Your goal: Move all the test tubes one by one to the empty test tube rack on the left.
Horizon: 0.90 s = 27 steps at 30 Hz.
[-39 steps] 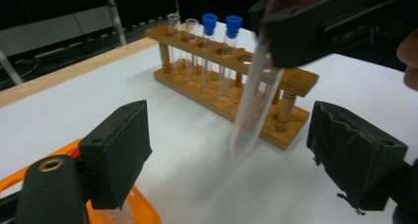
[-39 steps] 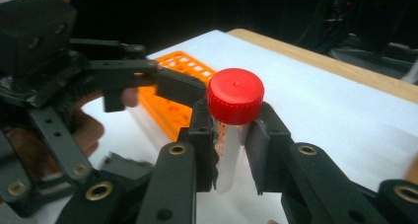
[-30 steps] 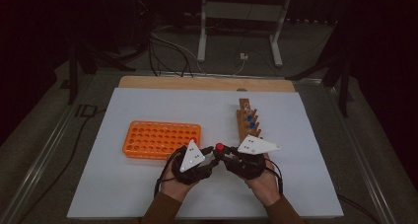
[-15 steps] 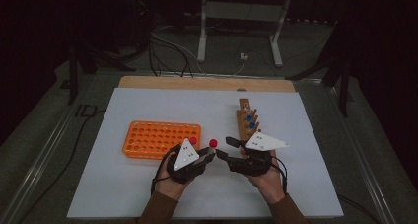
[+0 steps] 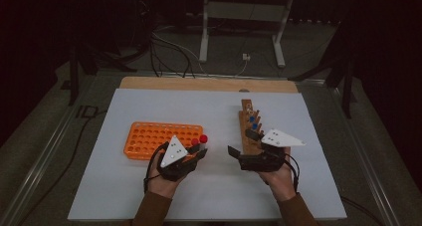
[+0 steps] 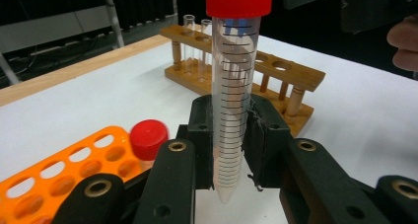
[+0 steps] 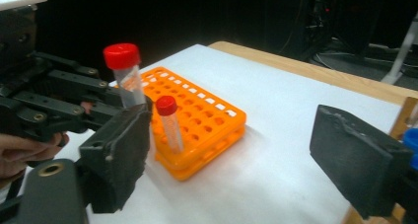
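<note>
A clear graduated tube with a red cap (image 6: 231,110) stands upright between the jaws of my left gripper (image 6: 229,135), which is shut on it. In the high view this tube (image 5: 203,138) sits in the left gripper (image 5: 200,149) at the right end of the orange rack (image 5: 149,136). A second red-capped tube (image 7: 167,120) stands in a corner hole of that rack (image 7: 207,120). My right gripper (image 5: 242,142) is beside the wooden rack (image 5: 247,111). Its jaws have just been opening and stand wide apart, with nothing between its pads (image 7: 121,155).
The wooden rack (image 6: 276,71) holds blue-capped tubes (image 5: 252,120) and a couple of open glass tubes (image 6: 189,24). The white table top (image 5: 164,104) has free room in front and between the two racks. Stands and cables lie beyond the far edge.
The right gripper's jaws opened and let go of the red-capped tube. The hands drew apart; the left gripper carried the tube left to the orange rack's end.
</note>
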Each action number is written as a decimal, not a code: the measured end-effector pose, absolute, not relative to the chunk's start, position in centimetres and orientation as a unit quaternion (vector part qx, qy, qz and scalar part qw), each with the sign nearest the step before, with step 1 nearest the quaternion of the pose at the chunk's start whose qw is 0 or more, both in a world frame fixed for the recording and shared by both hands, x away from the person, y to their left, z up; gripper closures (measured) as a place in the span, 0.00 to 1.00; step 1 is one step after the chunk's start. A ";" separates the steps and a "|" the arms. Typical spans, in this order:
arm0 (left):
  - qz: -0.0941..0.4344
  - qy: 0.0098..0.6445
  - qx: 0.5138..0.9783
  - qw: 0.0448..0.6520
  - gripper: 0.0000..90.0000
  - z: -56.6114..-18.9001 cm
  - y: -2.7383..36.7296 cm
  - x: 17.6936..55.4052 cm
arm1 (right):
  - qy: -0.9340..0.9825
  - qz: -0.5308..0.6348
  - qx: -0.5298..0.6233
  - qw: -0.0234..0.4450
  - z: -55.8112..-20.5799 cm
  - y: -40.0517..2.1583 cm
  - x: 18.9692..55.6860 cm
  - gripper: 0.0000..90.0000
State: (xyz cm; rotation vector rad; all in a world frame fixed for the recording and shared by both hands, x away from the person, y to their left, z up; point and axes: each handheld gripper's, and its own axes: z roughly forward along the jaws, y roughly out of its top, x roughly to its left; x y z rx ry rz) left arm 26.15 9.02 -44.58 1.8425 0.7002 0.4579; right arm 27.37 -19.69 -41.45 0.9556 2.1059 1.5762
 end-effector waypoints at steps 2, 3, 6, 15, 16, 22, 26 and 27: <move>0.193 0.297 0.769 0.532 0.84 -44.5 9.4 26.2 | 0.740 0.558 0.336 0.169 -41.4 -20.0 27.5 0.15; 0.193 0.299 0.767 0.534 0.84 -44.5 9.5 26.3 | 0.738 0.558 0.339 0.170 -41.4 -20.1 27.5 0.13; 0.195 0.304 0.763 0.536 0.84 -44.4 10.0 26.4 | 0.737 0.558 0.342 0.171 -41.4 -20.5 27.6 0.08; 0.206 0.323 0.751 0.539 0.84 -44.5 11.3 26.8 | 0.734 0.556 0.349 0.176 -41.6 -20.9 27.8 0.00; 0.208 0.323 0.750 0.538 0.84 -44.6 11.4 26.8 | 0.733 0.557 0.348 0.177 -41.5 -21.0 27.8 0.00; 0.226 0.333 0.744 0.533 0.84 -45.3 11.8 27.3 | 0.731 0.557 0.352 0.179 -41.5 -21.1 27.8 0.00; 0.238 0.340 0.742 0.526 0.84 -45.8 12.0 27.7 | 0.730 0.558 0.352 0.180 -41.5 -21.2 27.8 0.00; 0.240 0.342 0.742 0.525 0.84 -46.0 12.0 27.8 | 0.729 0.558 0.353 0.180 -41.5 -21.2 27.8 0.00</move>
